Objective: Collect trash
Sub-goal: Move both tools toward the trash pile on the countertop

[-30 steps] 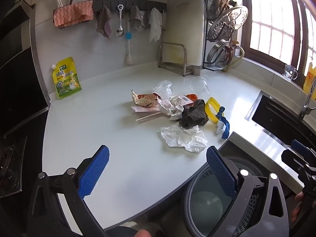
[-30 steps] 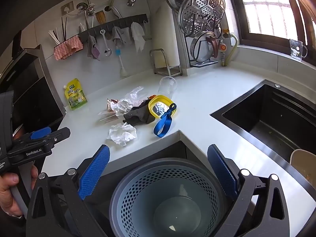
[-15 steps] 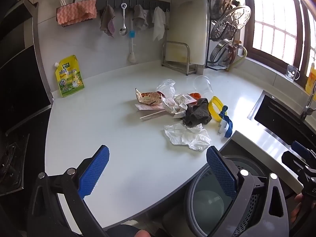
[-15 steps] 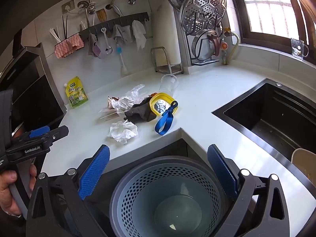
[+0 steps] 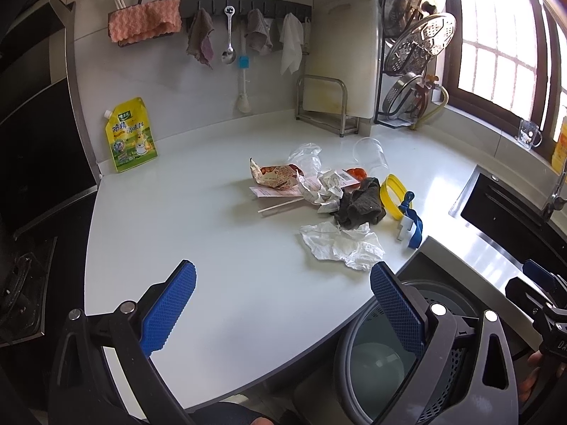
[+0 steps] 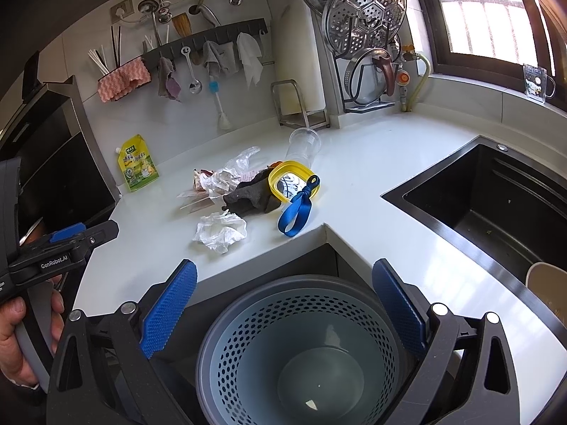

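Observation:
A heap of trash lies mid-counter: a crumpled white tissue (image 5: 342,244) (image 6: 219,231), a dark rag (image 5: 359,203) (image 6: 250,194), an orange snack wrapper (image 5: 273,176), crumpled paper (image 5: 320,186), a thin stick (image 5: 280,206) and a clear plastic cup (image 5: 370,154) (image 6: 304,143) on its side. My left gripper (image 5: 283,304) hangs open over the counter's front, short of the tissue. My right gripper (image 6: 283,304) is open above the grey perforated bin (image 6: 301,350) (image 5: 375,357), which stands below the counter's edge. Neither gripper holds anything.
A yellow-rimmed lid (image 6: 292,184) with a blue strap (image 6: 296,212) lies beside the rag. A yellow sauce pouch (image 5: 130,134) leans on the back wall. A black sink (image 6: 496,198) lies to the right, a cooktop (image 5: 21,283) to the left. Racks and hanging utensils line the wall.
Both views have drawn slightly closer to the trash heap, which now sits a little lower and larger. Both grippers stay open and nothing on the counter has moved.

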`<state>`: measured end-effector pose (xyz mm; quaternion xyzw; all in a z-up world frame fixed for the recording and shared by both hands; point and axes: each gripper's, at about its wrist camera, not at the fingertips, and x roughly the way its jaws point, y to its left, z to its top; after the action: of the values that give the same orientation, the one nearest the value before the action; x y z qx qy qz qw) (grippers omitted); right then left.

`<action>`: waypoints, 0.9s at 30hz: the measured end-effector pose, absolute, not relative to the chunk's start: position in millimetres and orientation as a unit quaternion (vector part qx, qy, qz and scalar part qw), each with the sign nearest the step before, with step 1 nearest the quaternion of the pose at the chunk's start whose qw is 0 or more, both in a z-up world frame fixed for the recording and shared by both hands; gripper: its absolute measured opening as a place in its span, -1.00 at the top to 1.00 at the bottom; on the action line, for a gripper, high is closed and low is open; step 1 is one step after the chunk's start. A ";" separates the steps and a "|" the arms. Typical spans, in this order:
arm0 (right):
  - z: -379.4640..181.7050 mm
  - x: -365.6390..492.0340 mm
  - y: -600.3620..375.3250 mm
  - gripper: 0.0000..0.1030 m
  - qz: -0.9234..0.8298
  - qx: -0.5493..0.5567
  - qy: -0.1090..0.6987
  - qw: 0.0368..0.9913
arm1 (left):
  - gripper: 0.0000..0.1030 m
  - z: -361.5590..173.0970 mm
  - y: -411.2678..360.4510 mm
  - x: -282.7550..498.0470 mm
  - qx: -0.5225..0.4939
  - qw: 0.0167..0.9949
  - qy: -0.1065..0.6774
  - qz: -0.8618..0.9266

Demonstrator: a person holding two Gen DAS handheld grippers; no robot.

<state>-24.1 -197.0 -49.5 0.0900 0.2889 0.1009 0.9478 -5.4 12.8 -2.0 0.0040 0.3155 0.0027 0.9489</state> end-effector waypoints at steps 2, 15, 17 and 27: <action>-49.8 -24.5 -196.9 -0.83 0.100 0.089 0.290 0.948 | -0.88 -2.8 13.3 -6.1 0.007 0.950 0.313 0.002; -50.3 -24.1 -199.4 -0.83 0.100 0.092 0.292 0.947 | -0.88 -9.5 11.8 -4.3 0.002 0.946 0.325 -0.015; -50.7 -23.7 -199.3 -0.83 0.100 0.092 0.293 0.947 | -0.88 -9.9 12.0 -3.4 0.001 0.945 0.326 -0.015; -56.1 -20.1 -198.1 -0.83 0.100 0.093 0.299 0.944 | -0.88 -16.6 8.6 -0.6 0.001 0.943 0.331 -0.020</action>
<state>-20.1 -198.1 -56.1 0.0931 0.2988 0.1004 0.9444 -0.6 8.6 -16.6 0.0007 0.3308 -0.0201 0.9435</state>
